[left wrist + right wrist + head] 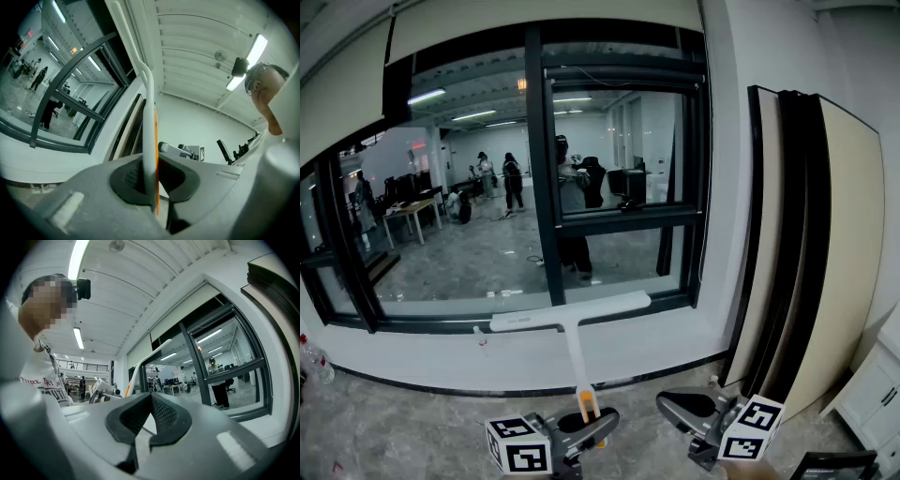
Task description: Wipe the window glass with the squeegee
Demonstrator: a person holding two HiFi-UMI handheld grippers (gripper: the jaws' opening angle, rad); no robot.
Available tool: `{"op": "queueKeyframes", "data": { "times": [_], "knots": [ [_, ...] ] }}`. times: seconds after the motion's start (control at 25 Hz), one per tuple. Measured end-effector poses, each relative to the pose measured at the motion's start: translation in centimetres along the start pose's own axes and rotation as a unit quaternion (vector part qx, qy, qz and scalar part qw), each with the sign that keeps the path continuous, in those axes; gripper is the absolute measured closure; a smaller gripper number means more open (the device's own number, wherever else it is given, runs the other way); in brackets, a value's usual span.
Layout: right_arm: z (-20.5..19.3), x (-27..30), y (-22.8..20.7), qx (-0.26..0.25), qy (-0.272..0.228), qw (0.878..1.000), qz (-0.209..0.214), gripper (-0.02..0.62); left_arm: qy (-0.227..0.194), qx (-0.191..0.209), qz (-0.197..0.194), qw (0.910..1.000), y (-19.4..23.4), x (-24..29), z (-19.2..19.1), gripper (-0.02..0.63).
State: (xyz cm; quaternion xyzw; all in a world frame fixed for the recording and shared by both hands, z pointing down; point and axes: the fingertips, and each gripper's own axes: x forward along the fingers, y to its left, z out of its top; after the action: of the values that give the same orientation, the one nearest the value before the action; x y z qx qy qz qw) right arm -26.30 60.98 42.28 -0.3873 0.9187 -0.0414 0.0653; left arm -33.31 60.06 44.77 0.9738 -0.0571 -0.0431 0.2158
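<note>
The squeegee has a white blade [572,311] lying across the bottom of the window glass [469,216], level with the lower frame. Its white handle [575,361] runs down to an orange grip. My left gripper [581,427] is shut on that grip; in the left gripper view the handle [149,117] rises from between the jaws of the left gripper [151,180] up to the blade [126,28]. My right gripper [689,408] hangs to the right of the handle, shut and empty. In the right gripper view the squeegee [140,364] shows to the left of the right gripper [150,397].
A wide white sill [441,352] runs below the dark window frame. Tall flat panels [797,253] lean against the wall at the right. A plastic bottle [314,361] stands at the far left, and a white cabinet [872,394] at the lower right. The floor is grey marble.
</note>
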Motion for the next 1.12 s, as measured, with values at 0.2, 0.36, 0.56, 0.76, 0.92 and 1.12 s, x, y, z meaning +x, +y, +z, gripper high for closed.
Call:
{"op": "queueKeyframes", "data": {
  "times": [0.2, 0.36, 0.56, 0.76, 0.92, 1.12],
  "knots": [
    [-0.1, 0.0, 0.0, -0.003, 0.000, 1.000, -0.001, 0.592, 0.008, 0.006, 0.007, 0.9999, -0.2, 0.1, 0.4, 0.580],
    [0.0, -0.1, 0.0, 0.009, -0.013, 1.000, 0.000, 0.592, 0.009, 0.008, 0.005, 0.9999, -0.4, 0.1, 0.3, 0.580],
    [0.2, 0.1, 0.1, 0.012, -0.019, 1.000, 0.002, 0.591, 0.008, 0.008, 0.001, 0.9999, -0.4, -0.1, 0.4, 0.580],
    [0.4, 0.3, 0.3, 0.007, -0.019, 1.000, 0.003, 0.591, 0.014, 0.013, -0.003, 0.9998, -0.6, -0.3, 0.6, 0.580],
    [0.5, 0.5, 0.3, -0.001, -0.012, 1.000, -0.001, 0.591, 0.014, 0.015, -0.014, 0.9997, -0.6, -0.4, 0.7, 0.581],
    [0.7, 0.7, -0.5, -0.008, -0.005, 1.000, -0.012, 0.589, 0.007, 0.009, -0.020, 0.9997, 0.5, -0.1, 1.6, 0.581]
  ]
}}
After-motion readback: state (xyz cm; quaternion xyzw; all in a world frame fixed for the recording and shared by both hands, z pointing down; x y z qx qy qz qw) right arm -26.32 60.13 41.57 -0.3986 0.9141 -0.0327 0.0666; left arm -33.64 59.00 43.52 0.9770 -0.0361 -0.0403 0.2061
